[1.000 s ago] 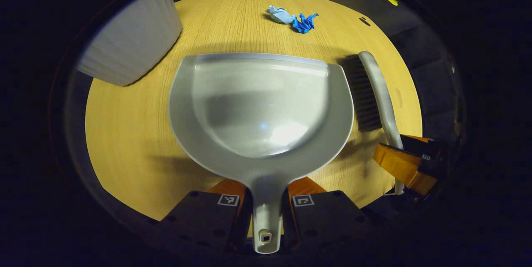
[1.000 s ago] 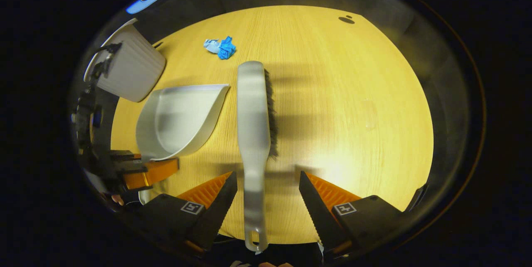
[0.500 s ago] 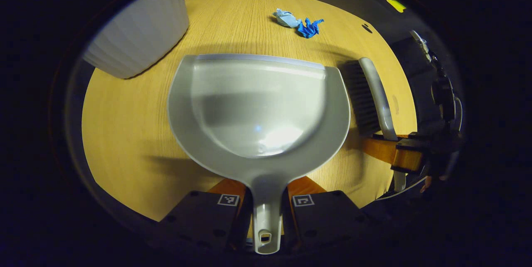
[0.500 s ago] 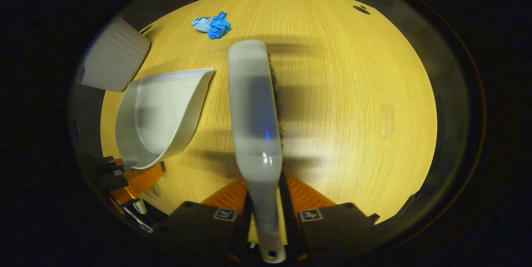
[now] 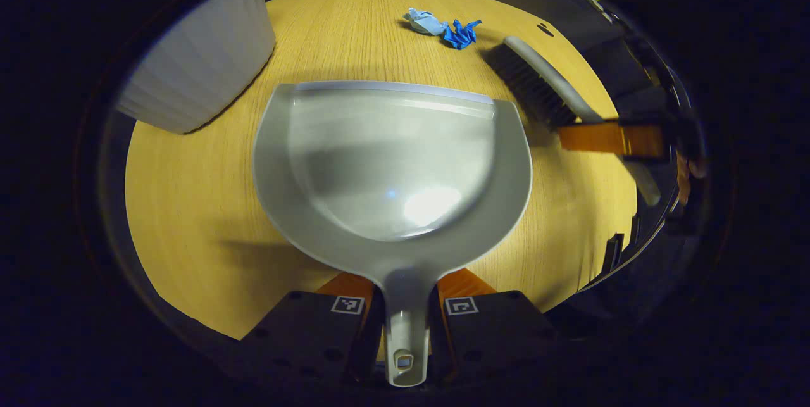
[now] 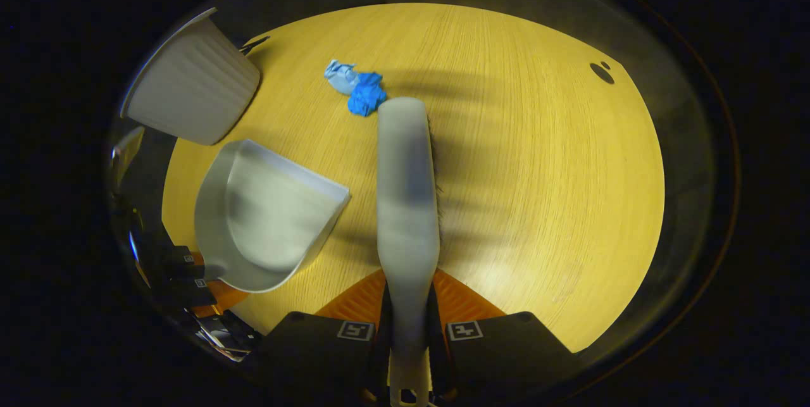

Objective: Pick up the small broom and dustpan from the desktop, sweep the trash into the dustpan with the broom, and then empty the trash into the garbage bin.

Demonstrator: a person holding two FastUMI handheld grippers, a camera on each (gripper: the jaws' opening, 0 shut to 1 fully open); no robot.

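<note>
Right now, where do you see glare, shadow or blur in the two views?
Left gripper view: a bright glare spot inside the dustpan, its shadow on the table below left. Right gripper view: the broom looks soft and blurred, dark shadow bands on the wood beside it.

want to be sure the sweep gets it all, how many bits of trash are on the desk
2: a pale blue scrap and a dark blue scrap touching it, lying just beyond the broom tip, far from the dustpan. More could hide under the broom.
</note>
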